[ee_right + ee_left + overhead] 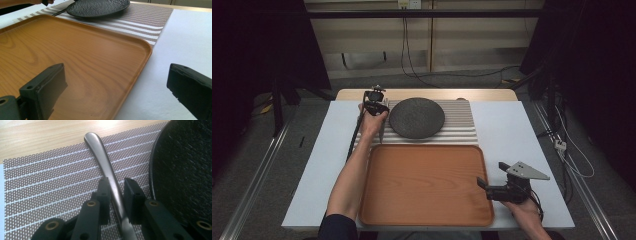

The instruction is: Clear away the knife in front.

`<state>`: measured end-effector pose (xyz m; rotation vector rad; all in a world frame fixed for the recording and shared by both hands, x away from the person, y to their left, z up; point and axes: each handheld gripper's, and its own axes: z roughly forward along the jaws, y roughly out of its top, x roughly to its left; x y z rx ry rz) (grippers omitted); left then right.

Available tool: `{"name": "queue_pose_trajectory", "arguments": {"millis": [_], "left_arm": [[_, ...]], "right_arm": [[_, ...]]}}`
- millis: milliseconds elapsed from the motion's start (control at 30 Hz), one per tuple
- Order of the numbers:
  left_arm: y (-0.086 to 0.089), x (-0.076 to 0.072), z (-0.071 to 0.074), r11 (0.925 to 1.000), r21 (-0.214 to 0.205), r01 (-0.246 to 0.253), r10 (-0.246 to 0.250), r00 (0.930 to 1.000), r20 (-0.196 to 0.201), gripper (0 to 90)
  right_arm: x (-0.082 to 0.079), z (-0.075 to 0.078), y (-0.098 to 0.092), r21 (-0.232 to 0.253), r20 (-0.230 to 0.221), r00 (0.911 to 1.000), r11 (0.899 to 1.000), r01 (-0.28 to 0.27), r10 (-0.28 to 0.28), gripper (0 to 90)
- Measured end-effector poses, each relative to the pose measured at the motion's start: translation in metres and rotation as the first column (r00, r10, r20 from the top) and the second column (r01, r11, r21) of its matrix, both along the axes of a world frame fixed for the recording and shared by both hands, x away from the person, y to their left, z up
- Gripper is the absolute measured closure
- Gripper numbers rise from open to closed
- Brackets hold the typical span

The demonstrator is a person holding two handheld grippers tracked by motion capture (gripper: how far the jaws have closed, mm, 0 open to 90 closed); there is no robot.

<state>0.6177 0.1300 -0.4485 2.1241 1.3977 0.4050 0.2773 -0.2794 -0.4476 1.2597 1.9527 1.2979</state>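
Observation:
A silvery metal utensil (105, 157) lies on the striped placemat (50, 182), its handle end toward the wooden far edge and its head hidden under the jaws. My left gripper (117, 182) is shut on its handle, one pad on each side. In the high view that gripper (378, 109) sits at the mat's far left corner, just left of the black round plate (417, 117). The plate's rim (160, 170) runs close to the right jaw. My right gripper (492, 174) rests open at the tray's right edge, its jaws (115, 75) wide apart with nothing between them.
A large wooden tray (427, 146) lies in front of the placemat (462, 125) on the white tabletop (507, 125); its rounded corner (147, 50) is just ahead of the right gripper. Cables trail on the floor to the right (572, 150).

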Motion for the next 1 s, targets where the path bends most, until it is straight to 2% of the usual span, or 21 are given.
{"name": "queue_pose_trajectory", "arguments": {"millis": [67, 133, 233, 267, 367, 467, 833, 867, 933, 1000], "left_arm": [[0.002, 0.000, 0.001, 0.9999, -0.006, -0.009, 0.009, 0.9999, -0.011, 77.3], [0.003, -0.001, 0.002, 0.9999, 0.005, -0.010, 0.010, 0.9998, -0.018, 77.8], [0.007, -0.003, 0.004, 0.9994, 0.025, 0.024, -0.023, 0.9987, -0.045, 79.3], [0.008, -0.004, 0.004, 0.9995, 0.023, 0.022, -0.021, 0.9986, -0.048, 79.3], [0.013, -0.008, 0.007, 0.9993, 0.020, 0.030, -0.028, 0.9955, -0.091, 79.7], [0.018, -0.016, 0.009, 0.9981, 0.027, 0.055, -0.051, 0.9927, -0.110, 79.7], [0.018, -0.019, 0.009, 0.9958, 0.053, 0.074, -0.068, 0.9919, -0.107, 77.9], [0.019, -0.020, 0.009, 0.9969, 0.045, 0.064, -0.059, 0.9926, -0.106, 77.9], [0.020, -0.019, 0.008, 0.9962, 0.039, 0.077, -0.073, 0.9916, -0.107, 77.8], [0.021, -0.018, 0.008, 0.9977, 0.027, 0.063, -0.059, 0.9916, -0.115, 77.9]], "right_arm": [[0.000, 0.000, 0.000, 0.001, 0.001, 1.0000, 1.000, -0.003, 0.003, 2.0], [-0.001, 0.000, 0.000, 0.000, 0.001, 1.0000, 1.000, -0.003, 0.003, 2.0], [-0.001, 0.000, 0.000, -0.001, 0.000, 1.0000, 1.000, -0.002, 0.002, 2.0], [-0.001, 0.000, 0.000, -0.001, 0.000, 1.0000, 1.000, -0.002, 0.002, 2.0], [-0.001, 0.000, 0.001, -0.003, 0.001, 1.0000, 1.000, -0.002, 0.002, 2.0], [0.000, 0.000, 0.001, -0.006, -0.003, 1.0000, 1.000, -0.002, 0.002, 2.0], [-0.001, 0.000, 0.005, -0.014, 0.002, 1.0000, 1.000, -0.005, 0.005, 2.0], [-0.001, 0.000, 0.005, -0.013, 0.001, 1.0000, 1.000, -0.003, 0.003, 2.0], [-0.001, 0.000, 0.003, -0.013, 0.000, 1.0000, 1.000, -0.001, 0.001, 2.0], [-0.001, 0.000, 0.003, -0.010, -0.002, 1.0000, 1.000, 0.001, -0.001, 2.0]]}}
